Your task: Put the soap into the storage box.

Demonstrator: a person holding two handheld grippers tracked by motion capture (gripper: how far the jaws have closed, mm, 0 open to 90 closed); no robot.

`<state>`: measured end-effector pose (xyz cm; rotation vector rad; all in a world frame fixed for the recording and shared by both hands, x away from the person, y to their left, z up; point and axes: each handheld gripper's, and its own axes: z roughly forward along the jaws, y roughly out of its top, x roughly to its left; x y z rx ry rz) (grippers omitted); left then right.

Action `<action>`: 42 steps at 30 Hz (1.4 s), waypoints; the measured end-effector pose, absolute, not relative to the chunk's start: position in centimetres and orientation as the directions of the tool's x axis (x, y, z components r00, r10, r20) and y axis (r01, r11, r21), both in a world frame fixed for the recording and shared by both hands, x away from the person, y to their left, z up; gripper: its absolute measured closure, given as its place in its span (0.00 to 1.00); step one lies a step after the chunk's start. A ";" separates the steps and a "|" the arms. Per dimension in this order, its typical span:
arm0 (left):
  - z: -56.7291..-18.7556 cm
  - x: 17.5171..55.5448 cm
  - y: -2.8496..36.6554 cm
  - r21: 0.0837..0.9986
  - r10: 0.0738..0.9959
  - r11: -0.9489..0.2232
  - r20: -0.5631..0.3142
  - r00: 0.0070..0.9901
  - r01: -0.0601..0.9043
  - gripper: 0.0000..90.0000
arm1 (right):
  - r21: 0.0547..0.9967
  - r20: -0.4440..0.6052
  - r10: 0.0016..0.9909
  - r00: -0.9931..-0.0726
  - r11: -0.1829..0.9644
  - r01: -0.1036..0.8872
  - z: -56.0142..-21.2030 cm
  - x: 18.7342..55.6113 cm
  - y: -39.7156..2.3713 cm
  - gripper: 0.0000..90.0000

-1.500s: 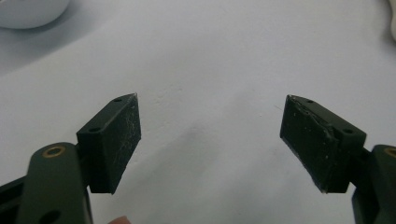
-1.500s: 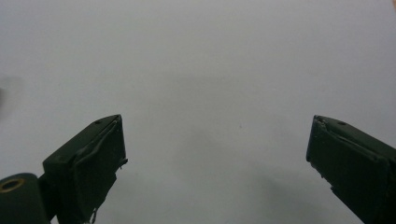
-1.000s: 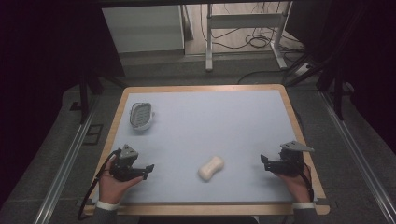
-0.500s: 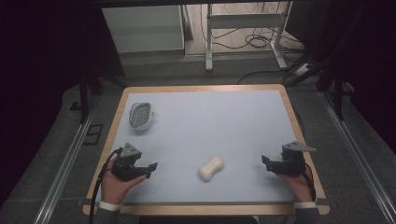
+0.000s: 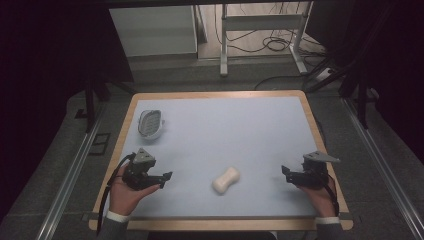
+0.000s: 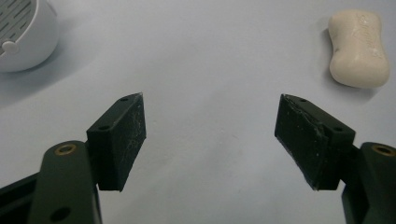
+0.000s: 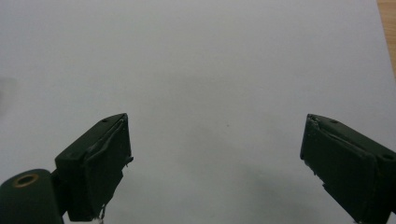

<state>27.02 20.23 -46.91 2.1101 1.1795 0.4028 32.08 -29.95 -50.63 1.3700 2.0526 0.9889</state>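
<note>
Nothing is picked up yet. The cream, waisted bar of soap (image 5: 226, 180) lies loose on the pale blue bench (image 5: 235, 135), low centre of the high view, between my two grippers. My left gripper (image 5: 166, 180) has just been narrowing its jaws, still apart and empty; my right gripper (image 5: 285, 172) is apart, empty. The white slotted soap dish (image 5: 150, 123) waits upper left, so grasping and placing remain
</note>
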 end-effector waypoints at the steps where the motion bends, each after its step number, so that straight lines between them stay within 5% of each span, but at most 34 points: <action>1: -46.8 27.1 20.0 0.689 0.836 -0.366 -0.051 0.546 0.625 0.28 | 0.780 0.002 0.923 -0.385 0.240 0.579 -50.6 32.0 -30.0 0.09; 42: -44.8 29.2 11.9 0.653 0.731 -0.506 -0.021 0.682 0.563 0.26 | 0.770 -0.022 0.924 -0.382 0.259 0.583 -50.9 31.8 -30.2 0.10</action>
